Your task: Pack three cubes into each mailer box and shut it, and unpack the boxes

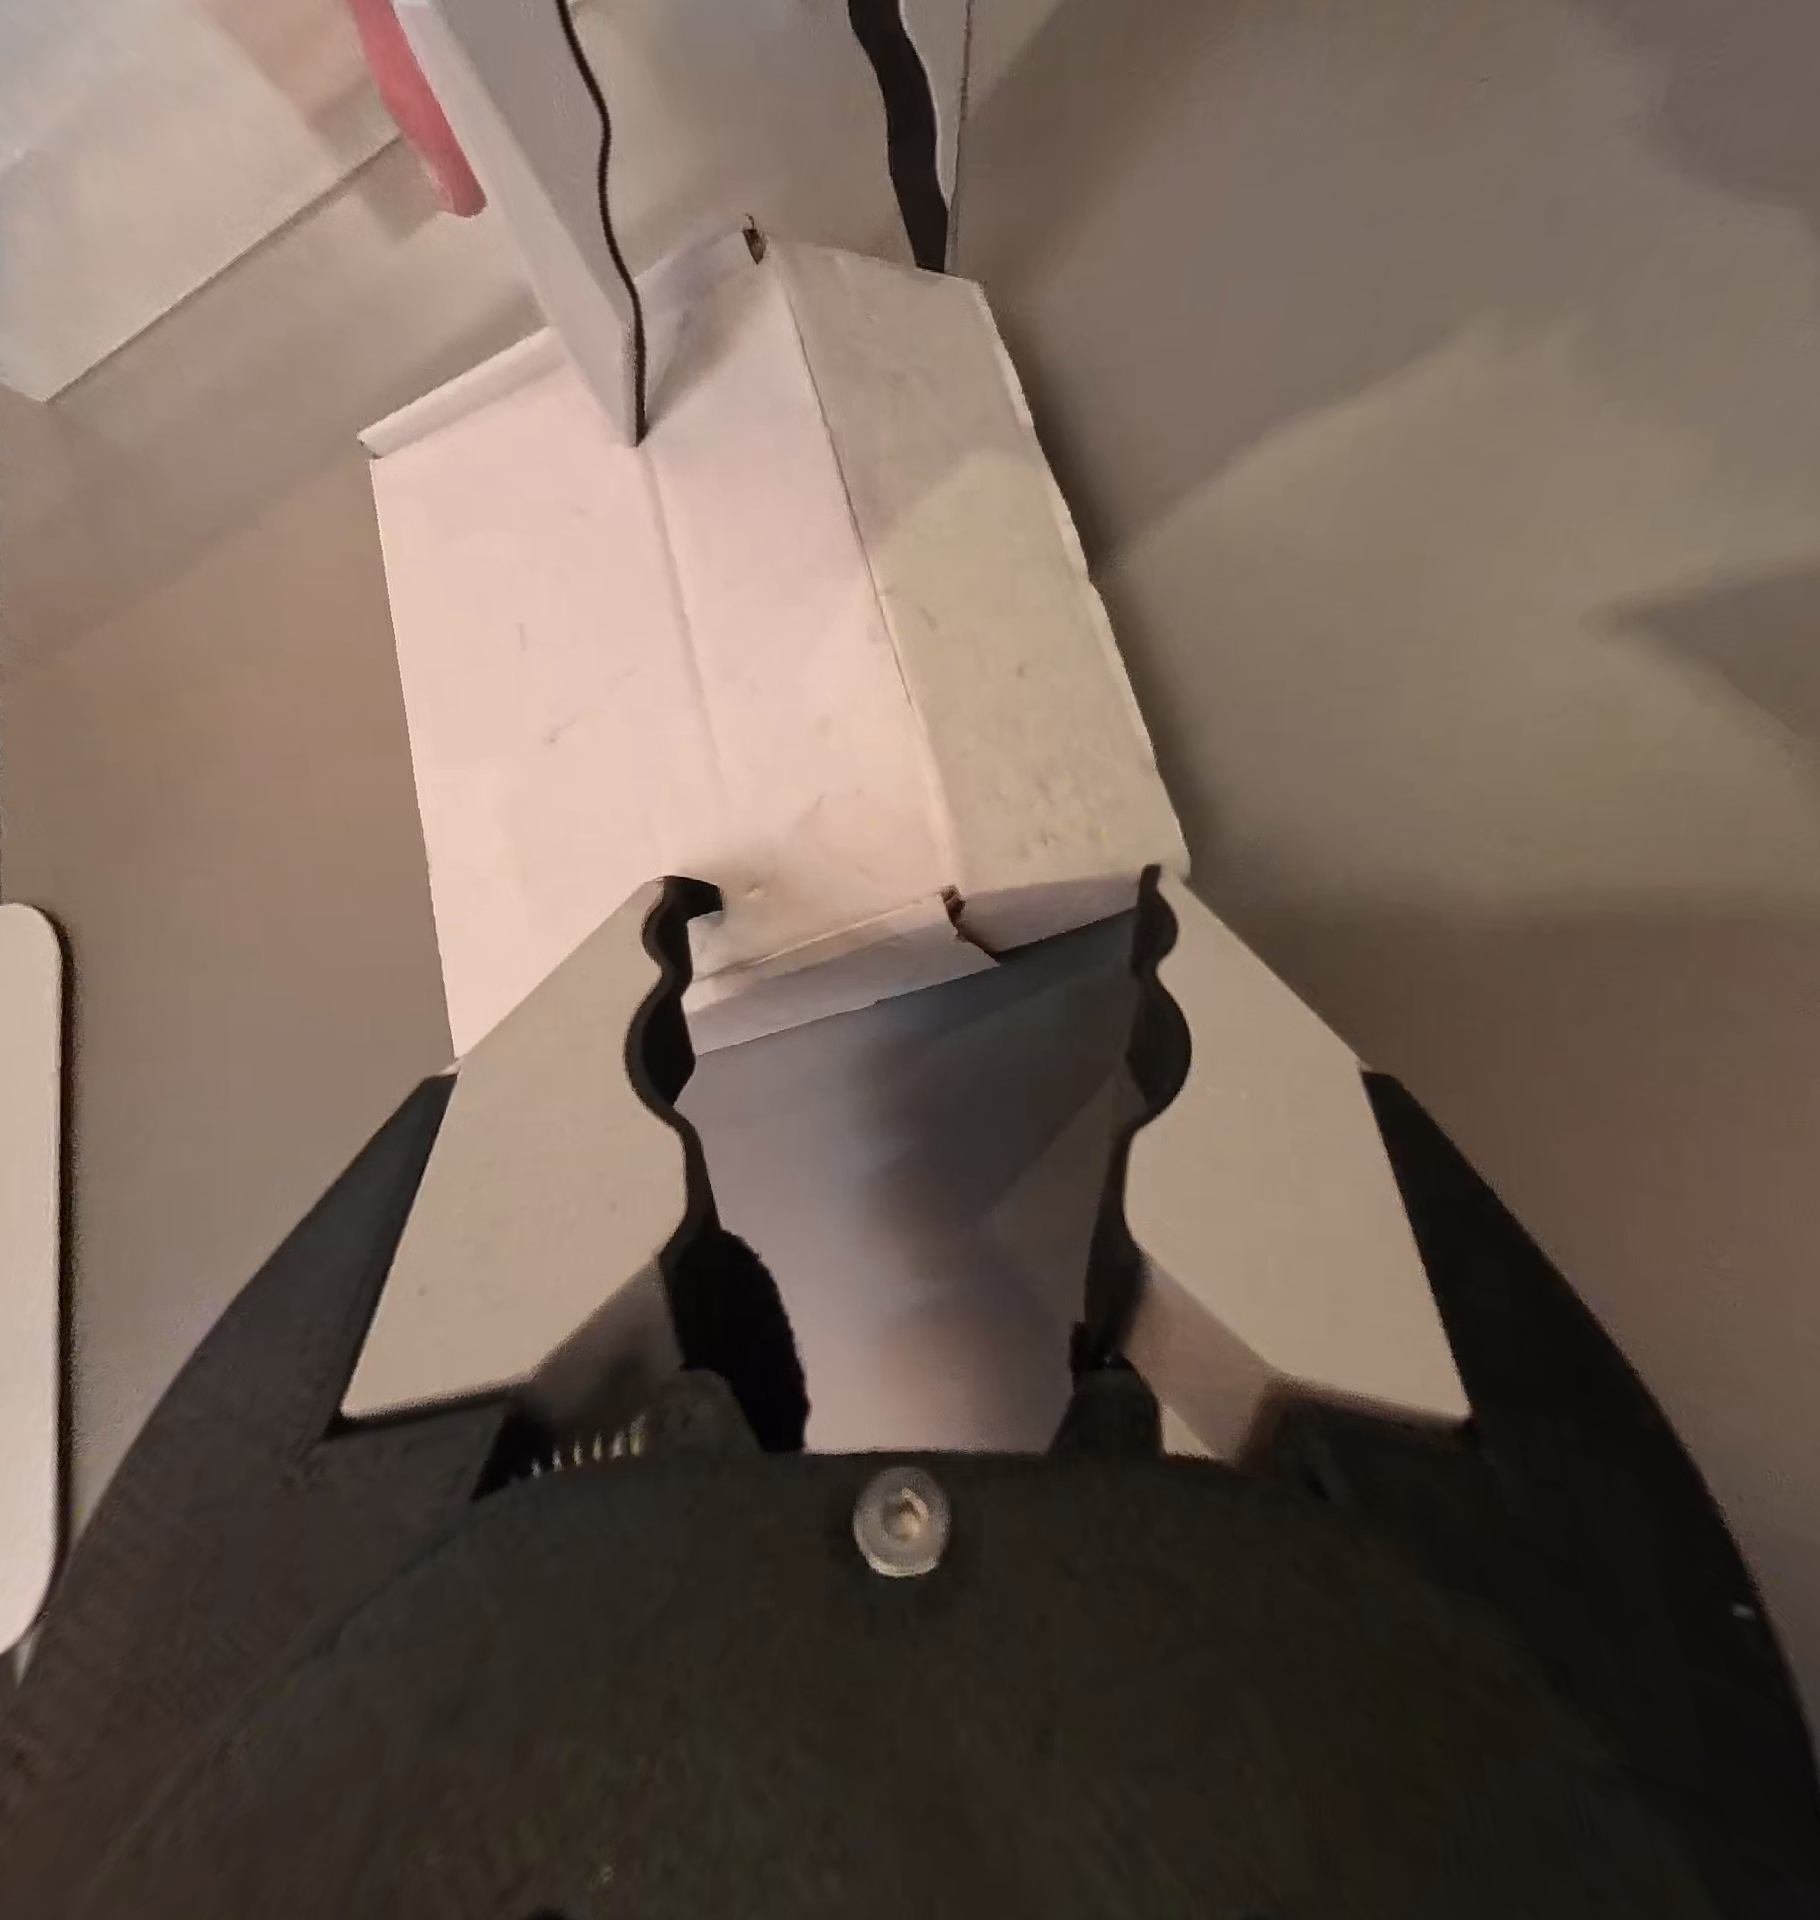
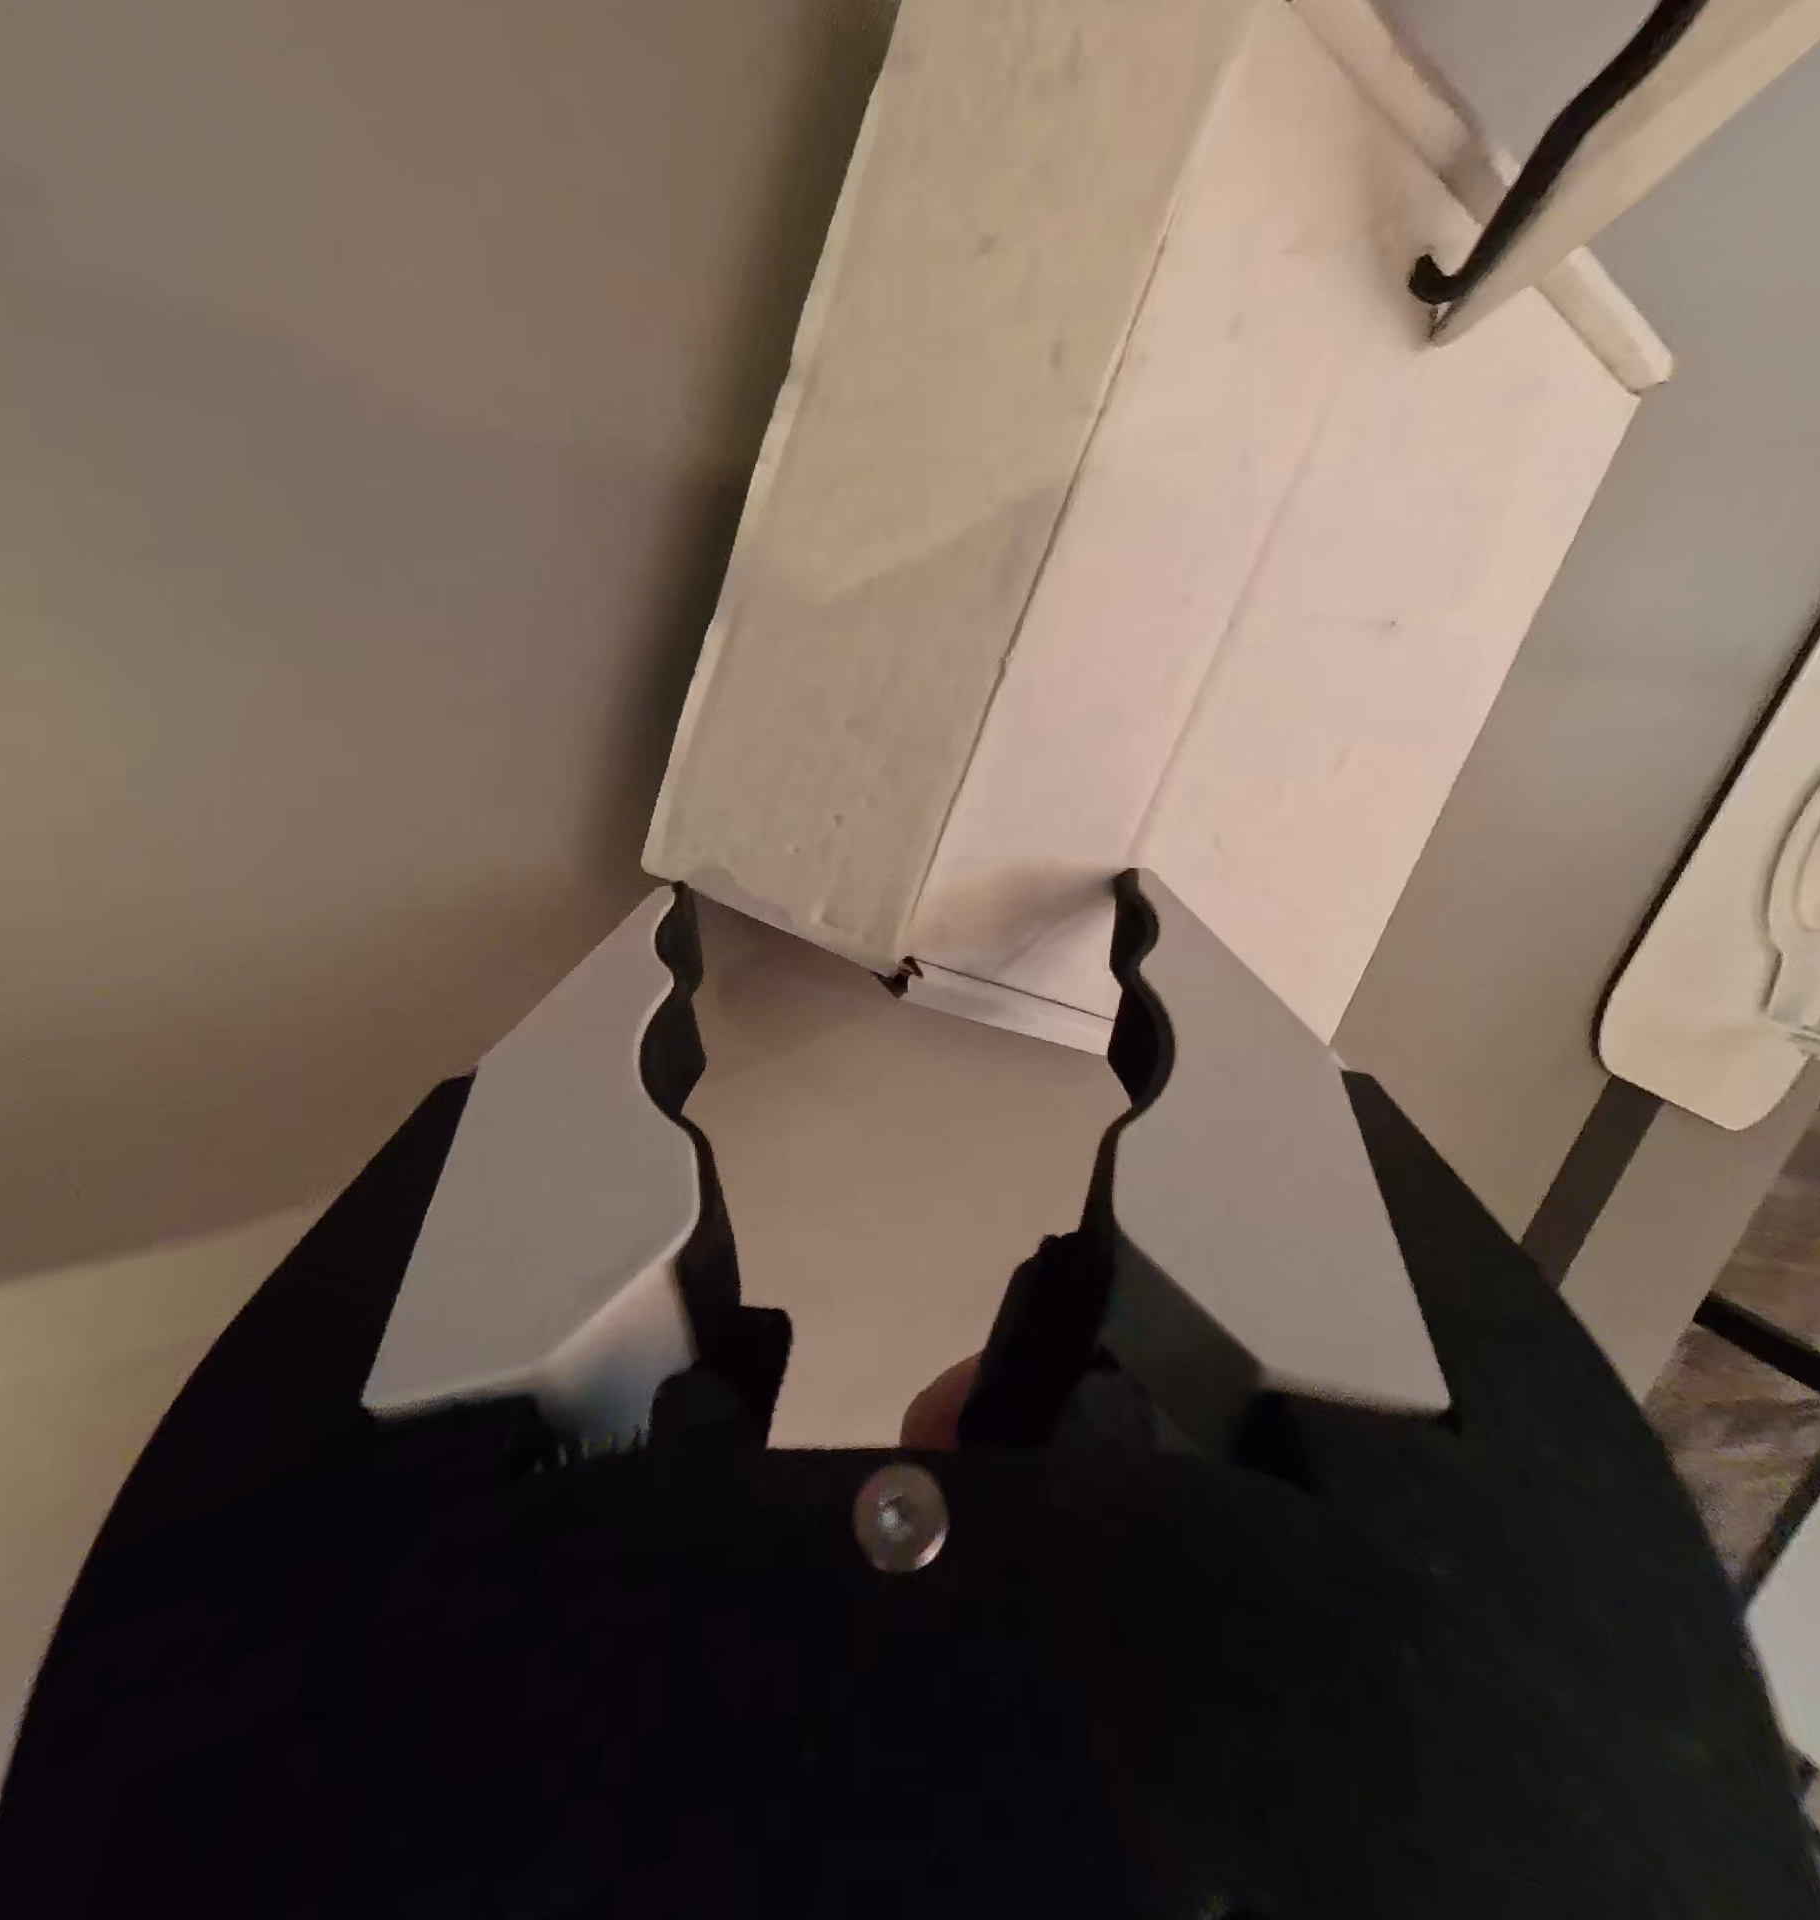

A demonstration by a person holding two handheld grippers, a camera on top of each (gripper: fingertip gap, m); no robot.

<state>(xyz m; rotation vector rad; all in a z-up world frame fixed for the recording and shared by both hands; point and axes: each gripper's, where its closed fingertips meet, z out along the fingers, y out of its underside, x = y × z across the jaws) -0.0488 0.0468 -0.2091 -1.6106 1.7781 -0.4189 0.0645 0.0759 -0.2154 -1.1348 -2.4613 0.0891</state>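
At the centre of both wrist views: the box (image 1: 760, 665) — white, closed, lying on the grey table (image 1: 210, 727), one gripper at each of its short ends.

Box: a long white card mailer with its lid down; creases run along the top, and a small tear shows at the near corner by your left tips.

Left gripper (image 1: 906, 904): spread wide and released, the near end of the box sitting just between its tips — whether the pads touch the card you cannot tell.

Right gripper (image 2: 895, 904): also spread and released, at the opposite end; in the left view its fingers come down onto the far end at 12 o'clock.

Handling: judge it light and fairly stiff along its length, but hollow card — it will dent or bow if you clench hard on a flat panel. The surface looks matte, so slip should be small.

Where to hold: take it across the short ends near the corners, where folded walls give it strength; keep off the middle of the lid.

Contents: hidden, so you cannot tell whether cubes are inside; if so, expect them to shift when you tilt.

Nearby: a second white box (image 1: 158, 260) at 10 o'clock in the left view, with something pink (image 1: 418, 114) beside it; a pale plate (image 2: 1758, 914) at 3 o'clock in the right view.

Risk: the torn corner may catch a tip — approach it squarely.
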